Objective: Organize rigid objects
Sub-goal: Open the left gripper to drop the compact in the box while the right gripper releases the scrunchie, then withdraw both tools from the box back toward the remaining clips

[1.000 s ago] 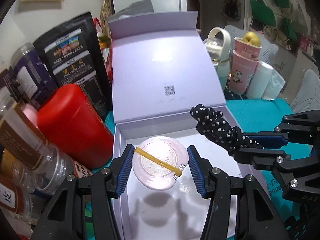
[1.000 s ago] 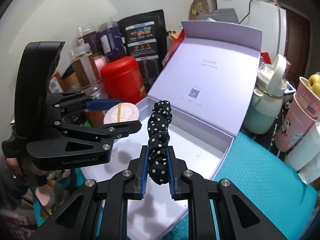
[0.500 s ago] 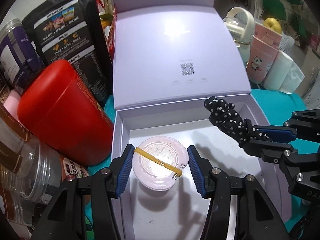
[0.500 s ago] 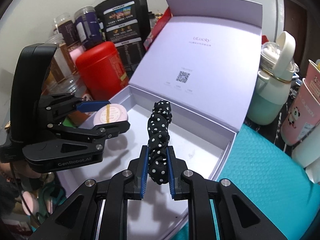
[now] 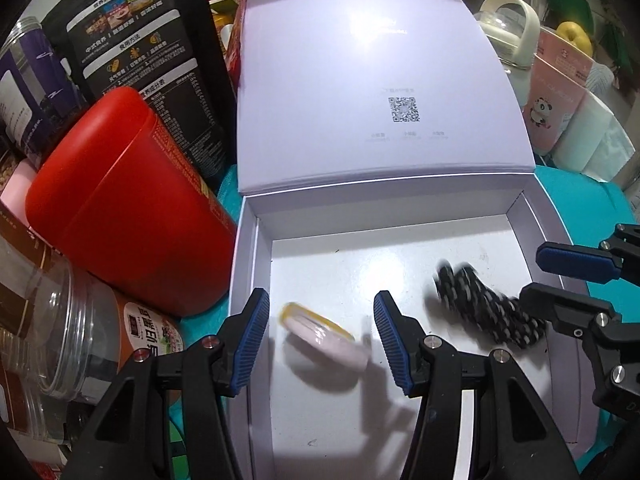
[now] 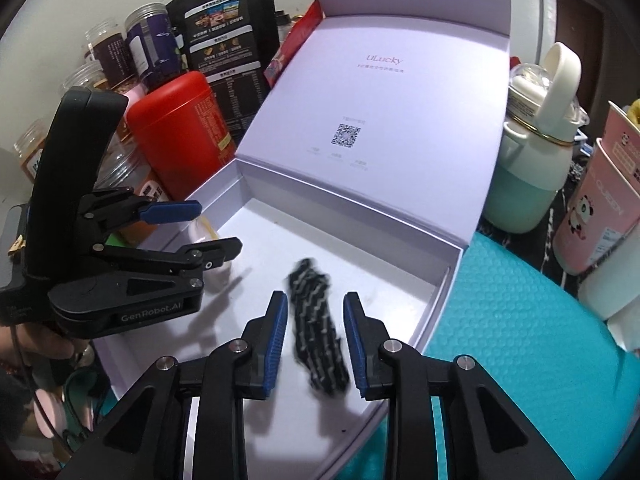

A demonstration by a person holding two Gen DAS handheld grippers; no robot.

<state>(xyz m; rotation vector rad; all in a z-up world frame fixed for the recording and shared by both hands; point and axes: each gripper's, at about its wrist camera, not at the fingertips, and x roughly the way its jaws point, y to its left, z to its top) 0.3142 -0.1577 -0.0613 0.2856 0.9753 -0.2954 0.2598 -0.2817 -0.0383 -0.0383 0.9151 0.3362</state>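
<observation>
A pale lilac box (image 5: 532, 216) stands open with its lid (image 5: 360, 92) upright behind it. My left gripper (image 5: 320, 332) is open over the box's left side; a round pink case with a yellow band (image 5: 324, 340) is blurred between and below its fingers, free of them. My right gripper (image 6: 316, 340) is open over the box (image 6: 448, 276); a black polka-dot scrunchie (image 6: 316, 336) is blurred between its fingers, free of them. The scrunchie also shows in the left wrist view (image 5: 484, 304), and the pink case in the right wrist view (image 6: 204, 232).
A red canister (image 5: 132, 208), clear jars (image 5: 68, 332) and a black pouch (image 5: 144, 48) crowd the box's left side. A mint bottle (image 6: 532, 168), pink panda cups (image 6: 600, 208) and white rolls (image 5: 592, 136) stand at the right on a teal mat (image 6: 520, 340).
Both grippers lowered toward the box and opened. The pink case and the scrunchie left the fingers and are dropping into the box, blurred by motion.
</observation>
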